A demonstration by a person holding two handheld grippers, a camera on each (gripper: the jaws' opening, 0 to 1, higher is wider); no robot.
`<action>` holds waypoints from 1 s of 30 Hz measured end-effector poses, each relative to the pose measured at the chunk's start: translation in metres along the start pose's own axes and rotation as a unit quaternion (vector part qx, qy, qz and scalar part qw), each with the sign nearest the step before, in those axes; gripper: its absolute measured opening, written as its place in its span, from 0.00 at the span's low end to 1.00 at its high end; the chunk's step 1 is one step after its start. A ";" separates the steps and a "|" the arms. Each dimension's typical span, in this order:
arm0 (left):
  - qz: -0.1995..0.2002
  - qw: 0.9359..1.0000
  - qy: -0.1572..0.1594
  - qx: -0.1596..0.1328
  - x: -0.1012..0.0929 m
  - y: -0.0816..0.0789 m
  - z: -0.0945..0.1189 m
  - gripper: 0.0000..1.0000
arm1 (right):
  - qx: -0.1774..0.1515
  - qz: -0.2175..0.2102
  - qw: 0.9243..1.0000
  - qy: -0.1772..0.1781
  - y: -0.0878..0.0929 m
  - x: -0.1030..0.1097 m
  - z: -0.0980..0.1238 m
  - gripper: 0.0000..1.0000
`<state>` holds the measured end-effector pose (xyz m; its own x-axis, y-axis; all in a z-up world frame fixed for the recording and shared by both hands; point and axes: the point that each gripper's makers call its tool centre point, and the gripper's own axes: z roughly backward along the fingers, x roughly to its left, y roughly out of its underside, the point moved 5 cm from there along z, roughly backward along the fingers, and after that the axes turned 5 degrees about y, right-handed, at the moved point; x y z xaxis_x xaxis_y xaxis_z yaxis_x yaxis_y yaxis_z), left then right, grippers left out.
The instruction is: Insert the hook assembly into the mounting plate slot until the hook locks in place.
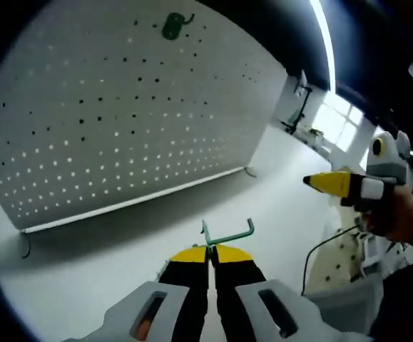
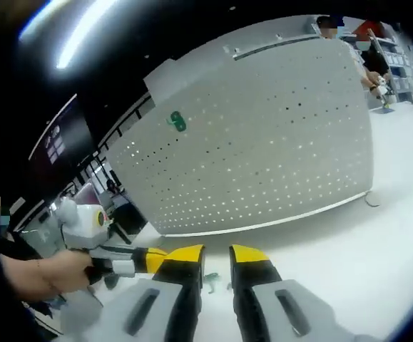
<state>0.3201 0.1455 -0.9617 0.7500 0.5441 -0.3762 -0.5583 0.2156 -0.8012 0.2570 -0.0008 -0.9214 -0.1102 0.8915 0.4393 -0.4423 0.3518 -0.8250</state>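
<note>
The left gripper (image 1: 211,258) has its fingers clamped on the green hook (image 1: 227,234), long axis crosswise, facing the pegboard (image 1: 120,121) well ahead. The right gripper (image 2: 216,265) hangs part-open, empty.

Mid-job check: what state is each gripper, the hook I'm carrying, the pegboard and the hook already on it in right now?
Left gripper: shut on the green hook.
Green hook: held at the jaw tips, not yet at the pegboard.
Right gripper: open, holding nothing.
Pegboard: standing upright on the white table.
Mounted hook: already hanging near the pegboard's top.
</note>
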 end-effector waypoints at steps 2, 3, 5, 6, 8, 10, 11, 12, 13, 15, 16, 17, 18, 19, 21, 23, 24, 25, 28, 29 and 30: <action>-0.010 1.000 -0.002 -0.014 -0.005 -0.006 0.008 0.01 | 0.000 -0.006 1.000 -0.026 -0.002 0.014 -0.003 0.11; -0.011 1.000 -0.001 -0.021 -0.008 -0.008 0.011 0.01 | 0.005 -0.010 0.999 -0.034 -0.001 0.019 -0.003 0.11; -0.015 0.999 -0.001 -0.032 -0.011 -0.012 0.018 0.01 | 0.014 -0.025 0.998 -0.050 0.001 0.029 -0.005 0.11; -0.017 0.999 0.000 -0.038 -0.014 -0.014 0.022 0.01 | 0.014 -0.034 0.998 -0.057 0.001 0.033 -0.006 0.11; -0.011 0.999 0.001 -0.047 -0.015 -0.015 0.028 0.01 | 0.018 -0.042 0.997 -0.061 0.004 0.037 -0.008 0.11; -0.018 0.999 -0.002 -0.049 -0.017 -0.015 0.034 0.01 | 0.025 -0.048 0.996 -0.068 0.007 0.043 -0.010 0.11; -0.021 0.998 -0.003 -0.051 -0.018 -0.015 0.036 0.01 | 0.029 -0.050 0.996 -0.072 0.008 0.045 -0.010 0.11; -0.024 0.998 -0.004 -0.055 -0.021 -0.016 0.040 0.01 | 0.031 -0.052 0.995 -0.077 0.008 0.048 -0.010 0.11; -0.026 0.998 -0.004 -0.057 -0.022 -0.016 0.043 0.01 | 0.033 -0.055 0.994 -0.084 0.008 0.053 -0.011 0.11; -0.041 0.997 -0.006 -0.057 -0.026 -0.017 0.049 0.01 | 0.035 -0.071 0.991 -0.105 0.008 0.061 -0.012 0.11; -0.059 0.997 -0.012 -0.054 -0.029 -0.016 0.054 0.01 | 0.045 -0.083 0.988 -0.118 0.010 0.065 -0.012 0.11; -0.065 0.996 -0.014 -0.052 -0.031 -0.014 0.057 0.01 | 0.064 -0.091 0.985 -0.130 0.014 0.069 -0.014 0.11; -0.072 0.996 -0.033 -0.049 -0.028 -0.013 0.061 0.01 | 0.064 -0.099 0.984 -0.134 0.013 0.071 -0.014 0.11; -0.074 0.996 -0.026 -0.054 -0.030 -0.012 0.064 0.01 | 0.060 -0.104 0.982 -0.142 0.013 0.075 -0.014 0.11; -0.079 0.994 -0.032 -0.062 -0.033 -0.012 0.071 0.01 | 0.066 -0.103 0.981 -0.148 0.015 0.081 -0.014 0.11; -0.099 0.992 -0.043 -0.060 -0.034 -0.012 0.074 0.01 | 0.067 -0.103 0.980 -0.155 0.016 0.089 -0.014 0.11; -0.104 0.992 -0.047 -0.062 -0.036 -0.013 0.075 0.01 | 0.065 -0.109 0.978 -0.164 0.016 0.094 -0.013 0.11; -0.111 0.990 -0.049 -0.068 -0.039 -0.015 0.077 0.01 | 0.067 -0.117 0.976 -0.169 0.016 0.097 -0.013 0.11; -0.118 0.988 -0.052 -0.082 -0.046 -0.020 0.081 0.01 | 0.070 -0.130 0.973 -0.180 0.017 0.105 -0.013 0.11; -0.122 0.987 -0.053 -0.085 -0.047 -0.022 0.082 0.01 | 0.074 -0.148 0.968 -0.187 0.015 0.108 -0.012 0.11; -0.143 0.984 -0.058 -0.090 -0.050 -0.025 0.084 0.01 | 0.066 -0.145 0.969 -0.189 0.012 0.109 -0.012 0.10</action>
<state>0.2673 0.1808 -0.8838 0.8159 0.5732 -0.0757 -0.2497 0.2314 -0.9403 0.2507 0.1038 -0.8880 -0.2715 0.5834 0.7655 -0.6105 0.5104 -0.6056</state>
